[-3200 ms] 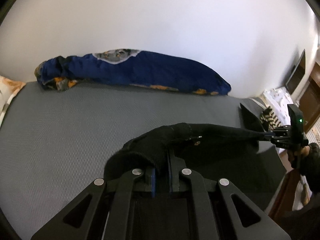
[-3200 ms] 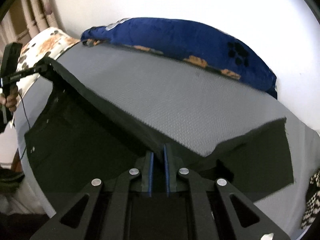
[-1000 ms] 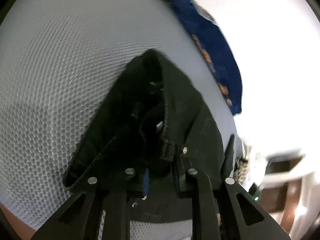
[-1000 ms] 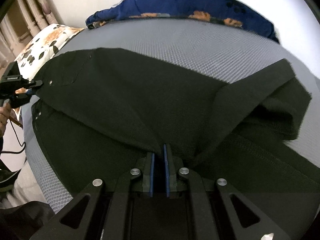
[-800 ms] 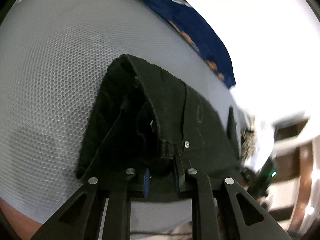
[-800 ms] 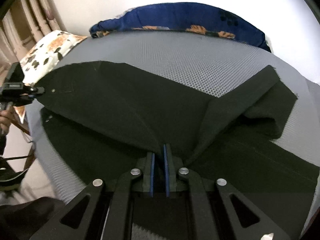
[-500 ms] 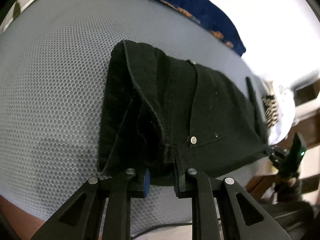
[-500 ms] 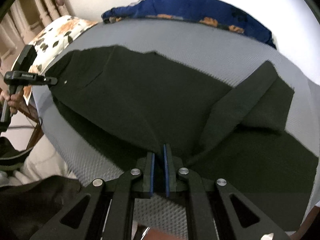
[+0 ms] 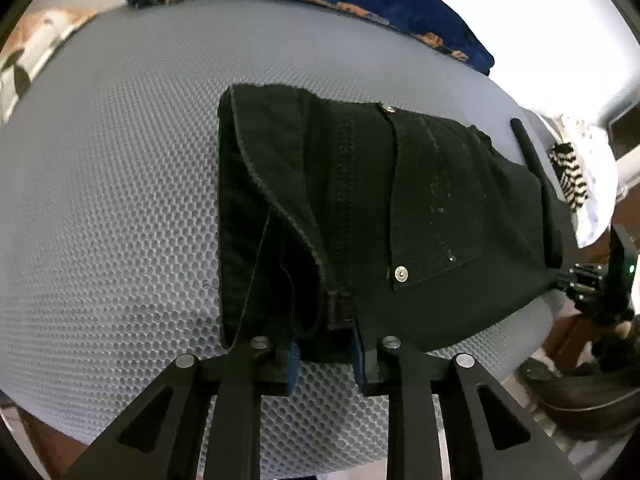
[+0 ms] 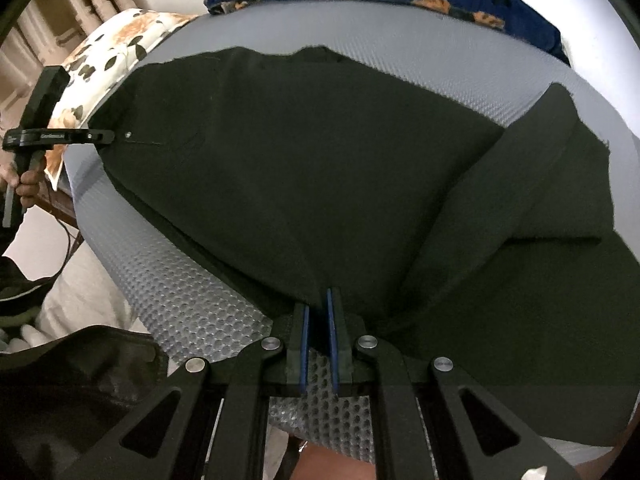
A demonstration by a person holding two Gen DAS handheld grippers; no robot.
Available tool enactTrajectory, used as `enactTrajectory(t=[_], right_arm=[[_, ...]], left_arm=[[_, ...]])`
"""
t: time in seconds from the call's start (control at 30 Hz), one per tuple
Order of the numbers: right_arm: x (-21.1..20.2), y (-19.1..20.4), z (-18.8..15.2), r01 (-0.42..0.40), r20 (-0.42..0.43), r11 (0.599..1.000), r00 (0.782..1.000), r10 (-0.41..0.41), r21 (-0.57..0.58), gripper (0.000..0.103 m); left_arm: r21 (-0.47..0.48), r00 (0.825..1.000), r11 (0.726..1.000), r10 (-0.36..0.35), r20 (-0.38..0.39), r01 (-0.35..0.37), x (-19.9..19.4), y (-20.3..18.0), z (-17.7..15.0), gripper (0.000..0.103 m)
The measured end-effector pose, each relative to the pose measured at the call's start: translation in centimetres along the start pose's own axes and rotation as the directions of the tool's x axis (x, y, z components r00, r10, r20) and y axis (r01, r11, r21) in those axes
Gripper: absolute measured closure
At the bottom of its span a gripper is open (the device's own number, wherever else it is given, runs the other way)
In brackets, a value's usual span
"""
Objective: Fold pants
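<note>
Pants [image 9: 360, 200] lie across frame centre on the bed [image 9: 120, 200]. Left claw [image 9: 326, 354] is opening, waistband edge between its pads. Right claw [image 10: 318, 330], nearly closed, pinches the fabric.

Left tool [image 9: 326, 354] opening; right tool [image 10: 318, 320] pinched

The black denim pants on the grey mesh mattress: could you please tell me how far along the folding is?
Done: the black denim pants lie on the grey mesh mattress, apparently doubled lengthwise, one leg end turned back. In hand: the left hand-held gripper is opening at the waistband, cloth between its jaws; the right hand-held gripper is shut on the near edge. Left: straightening that leg end and probably folding the length over.
</note>
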State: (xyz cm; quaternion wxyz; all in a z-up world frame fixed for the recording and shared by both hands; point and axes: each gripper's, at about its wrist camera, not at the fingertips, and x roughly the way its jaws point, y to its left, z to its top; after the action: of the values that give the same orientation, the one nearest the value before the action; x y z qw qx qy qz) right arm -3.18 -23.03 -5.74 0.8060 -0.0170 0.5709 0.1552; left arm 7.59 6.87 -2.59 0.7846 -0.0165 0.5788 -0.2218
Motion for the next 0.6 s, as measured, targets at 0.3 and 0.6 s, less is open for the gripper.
enactTrajectory(t=[0.3, 0.6], right_arm=[[-0.4, -0.7, -0.2, -0.028, 0.018, 0.999, 0.999, 0.028, 0.036, 0.088], [-4.5, -2.1, -1.6, -0.036, 0.068, 0.998, 0.997, 0.032, 0.051, 0.066]], left_arm=[[0.042, 0.996, 0.997, 0.069, 0.047, -0.071, -1.5, -2.5, -0.2, 0.060], [0.176, 0.980, 0.972, 0.128, 0.149, -0.154, -7.0, -1.6, -2.6, 0.060]])
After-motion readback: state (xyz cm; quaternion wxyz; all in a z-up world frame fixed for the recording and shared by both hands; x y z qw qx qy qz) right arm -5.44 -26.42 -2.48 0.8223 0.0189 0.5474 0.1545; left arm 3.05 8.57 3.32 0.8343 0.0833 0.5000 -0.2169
